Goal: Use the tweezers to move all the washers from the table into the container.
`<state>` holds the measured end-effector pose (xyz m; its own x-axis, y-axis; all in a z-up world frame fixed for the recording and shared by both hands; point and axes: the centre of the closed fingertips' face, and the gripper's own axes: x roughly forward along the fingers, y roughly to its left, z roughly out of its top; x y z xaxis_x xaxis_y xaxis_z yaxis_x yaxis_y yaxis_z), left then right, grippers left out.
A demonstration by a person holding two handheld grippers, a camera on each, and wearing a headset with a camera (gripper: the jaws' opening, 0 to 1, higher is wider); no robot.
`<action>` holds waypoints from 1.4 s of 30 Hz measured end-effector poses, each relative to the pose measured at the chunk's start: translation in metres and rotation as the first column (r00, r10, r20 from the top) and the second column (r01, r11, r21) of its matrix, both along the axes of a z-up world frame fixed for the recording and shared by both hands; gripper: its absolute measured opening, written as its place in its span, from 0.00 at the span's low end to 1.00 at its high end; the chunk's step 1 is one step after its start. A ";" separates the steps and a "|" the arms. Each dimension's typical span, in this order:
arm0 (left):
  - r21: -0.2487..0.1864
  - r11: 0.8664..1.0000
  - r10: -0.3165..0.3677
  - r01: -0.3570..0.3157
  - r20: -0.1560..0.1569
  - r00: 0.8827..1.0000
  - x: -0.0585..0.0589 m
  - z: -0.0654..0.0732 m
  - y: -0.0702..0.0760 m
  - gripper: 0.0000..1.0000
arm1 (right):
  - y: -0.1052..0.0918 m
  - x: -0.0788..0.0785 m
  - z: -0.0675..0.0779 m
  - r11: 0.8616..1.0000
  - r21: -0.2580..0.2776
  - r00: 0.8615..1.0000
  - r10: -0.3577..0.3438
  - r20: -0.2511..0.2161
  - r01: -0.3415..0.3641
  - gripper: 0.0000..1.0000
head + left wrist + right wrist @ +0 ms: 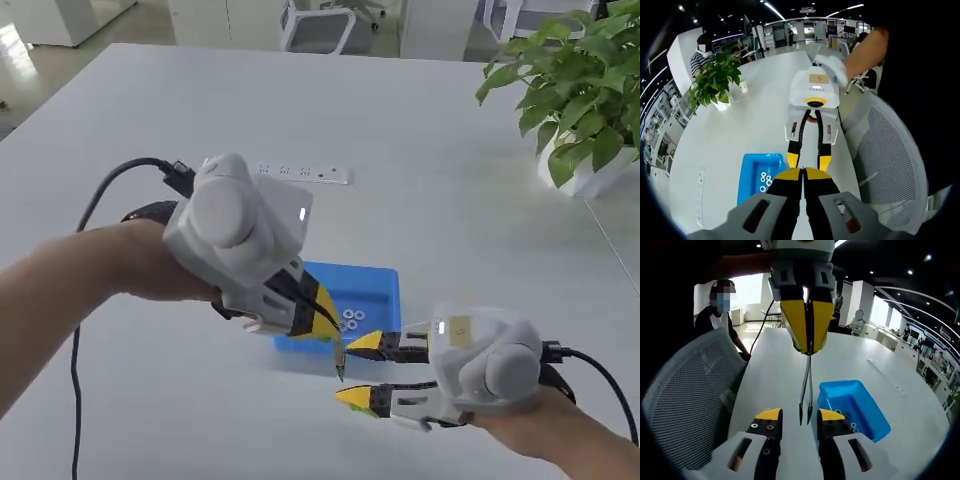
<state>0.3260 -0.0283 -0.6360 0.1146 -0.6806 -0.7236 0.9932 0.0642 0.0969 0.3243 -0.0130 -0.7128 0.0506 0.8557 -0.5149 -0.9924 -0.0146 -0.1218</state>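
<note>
My left gripper (325, 325) is shut on a pair of thin metal tweezers (339, 358), which point down over the white table just in front of the blue container (385, 285). Several small washers (352, 319) lie inside that container. My right gripper (358, 370) is open, and the tweezer tips hang between its yellow-tipped jaws. In the right gripper view the tweezers (805, 385) come down from the left gripper (808, 347) to the gap of my right gripper (800, 415), with the container (867, 412) to the right. In the left gripper view my left gripper (803, 172) faces the right gripper (808, 161).
A white power strip (300, 172) lies beyond the container. A potted plant (580, 90) stands at the far right of the table. A black cable (100, 200) trails from the left gripper. A grey mesh chair (885, 155) stands by the table's near edge.
</note>
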 end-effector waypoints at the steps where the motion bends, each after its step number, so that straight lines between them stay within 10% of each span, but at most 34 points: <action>1: -0.002 1.000 0.000 0.000 0.001 1.000 0.000 0.000 0.000 0.04 | 0.002 -0.001 -0.001 1.000 -0.002 1.000 0.005 -0.001 -0.005 0.25; 16: -0.011 1.000 0.004 -0.004 -0.008 1.000 -0.008 -0.009 0.010 0.04 | 0.004 -0.001 -0.007 0.999 -0.041 0.999 0.026 0.020 -0.025 0.09; 42: 0.115 0.993 0.030 -0.022 -0.070 0.997 -0.019 -0.097 0.044 0.04 | -0.005 -0.009 -0.062 0.959 -0.257 0.991 0.130 0.032 -0.118 0.06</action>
